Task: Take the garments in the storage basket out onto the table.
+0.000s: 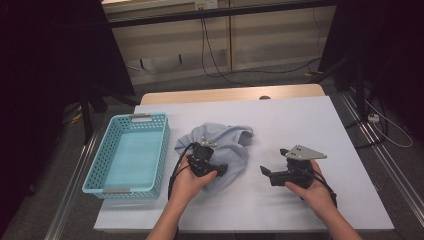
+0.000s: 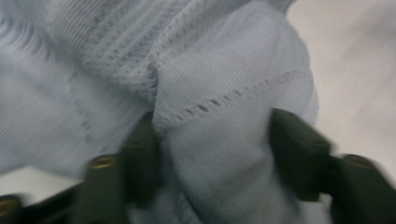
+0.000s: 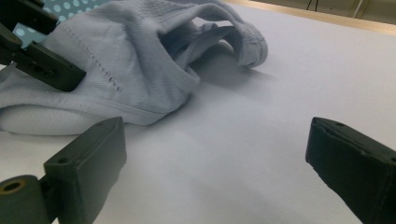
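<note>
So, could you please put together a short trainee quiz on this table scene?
1. Which claw has the light blue garment between its jaws?
2. True or false: the basket holds folded clothes.
3. On which side of the garment does the basket sit in the high view: A left, B right, C behind?

Key: 1. the left claw; the right claw is open over the bare table. 2. False, it holds nothing. 3. A.
</note>
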